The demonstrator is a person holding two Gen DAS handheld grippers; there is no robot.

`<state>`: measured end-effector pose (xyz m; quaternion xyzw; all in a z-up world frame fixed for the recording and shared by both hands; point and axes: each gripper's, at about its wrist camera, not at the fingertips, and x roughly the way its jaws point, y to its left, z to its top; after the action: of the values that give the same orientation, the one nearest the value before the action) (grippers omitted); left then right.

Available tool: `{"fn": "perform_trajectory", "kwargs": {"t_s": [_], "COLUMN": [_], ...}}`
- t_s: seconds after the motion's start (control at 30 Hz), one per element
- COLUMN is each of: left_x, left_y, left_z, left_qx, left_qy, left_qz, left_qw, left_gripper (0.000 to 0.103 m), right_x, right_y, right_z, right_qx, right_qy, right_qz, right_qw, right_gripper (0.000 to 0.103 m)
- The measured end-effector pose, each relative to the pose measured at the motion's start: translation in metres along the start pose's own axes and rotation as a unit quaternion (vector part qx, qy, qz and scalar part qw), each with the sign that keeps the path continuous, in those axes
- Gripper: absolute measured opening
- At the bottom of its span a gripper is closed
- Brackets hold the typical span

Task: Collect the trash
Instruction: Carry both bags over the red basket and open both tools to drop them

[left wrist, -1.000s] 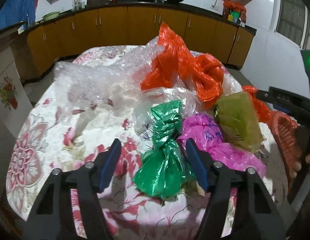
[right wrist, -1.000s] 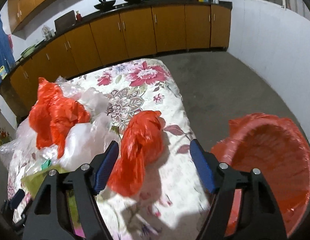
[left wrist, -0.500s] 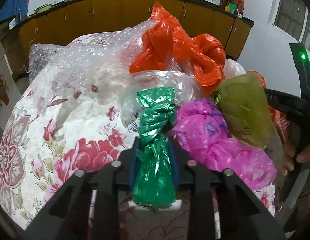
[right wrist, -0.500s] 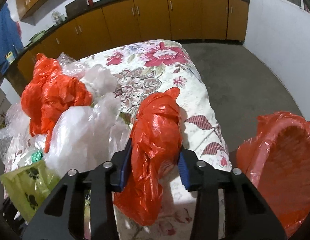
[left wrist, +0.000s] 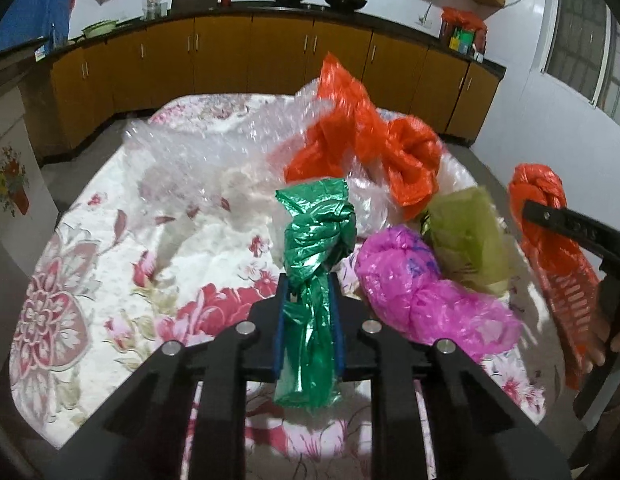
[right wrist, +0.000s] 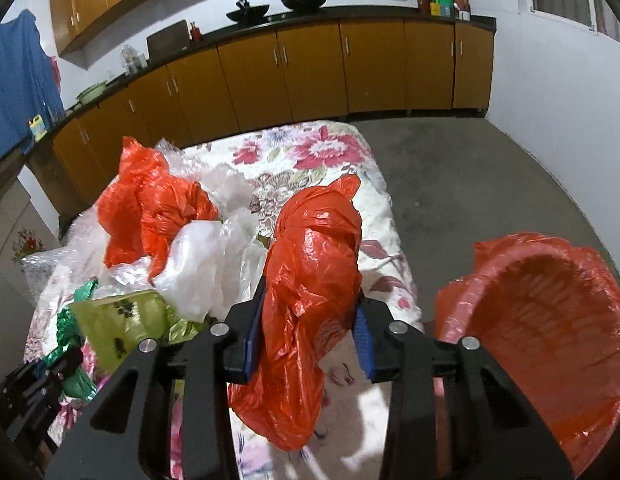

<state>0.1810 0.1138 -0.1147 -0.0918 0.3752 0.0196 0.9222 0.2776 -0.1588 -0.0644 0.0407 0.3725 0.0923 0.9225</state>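
left gripper: jaws closing, already pinching the knotted green bag at its thin waist under the knot. Narrow neck fits the pads; knot above should stop slip.
right gripper: jaws nearly shut around the knotted orange bag, pads pressed into its middle, tail hanging below. Bulky, so jaws stop partly open.
landmark: red bin, lined with orange plastic, mouth up, just off the edge of the floral table.
orange bag vs bin: just beside it, table side, clear of the cloth. Short carry.
green bag vs bin: farther off, across the pile. In the left view the bin is at far right.
rest of pile: pink bag, olive bag, big orange bags, clear wrap, all on the table, on the far side of the bin's edge.
why two grips: my read, one bag per hand, one trip.
risk: thin film may tear or slide; green tail is loose.
next: likely orange bag in first, it is nearer.
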Motion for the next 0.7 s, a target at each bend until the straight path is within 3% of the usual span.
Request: {"fn": "perform_trajectory", "kwargs": {"t_s": [0.3,0.5,0.7], "left_x": [-0.047,-0.062,-0.063], "left_y": [-0.038,-0.099,-0.169], "left_z": [0.024,0.041,0.043], "left_qx": [0.020,0.061,0.116], "left_qy": [-0.046,-0.059,-0.057], "left_qz": [-0.039,-0.099,-0.156], "left_qw": [0.9980,0.9915,0.9793], "left_gripper": [0.019,0.019,0.019], "right_x": [-0.067,-0.108,-0.136], "right_y": [-0.027,-0.073,-0.106], "right_z": [-0.014,-0.029,-0.048], "right_qx": [-0.006,0.036,0.068], "right_qy": [-0.040,-0.053,-0.062], "right_qz": [-0.031,-0.072,-0.113], "right_qw": [0.999,0.995,0.989], "right_gripper": [0.038,0.039,0.039]}}
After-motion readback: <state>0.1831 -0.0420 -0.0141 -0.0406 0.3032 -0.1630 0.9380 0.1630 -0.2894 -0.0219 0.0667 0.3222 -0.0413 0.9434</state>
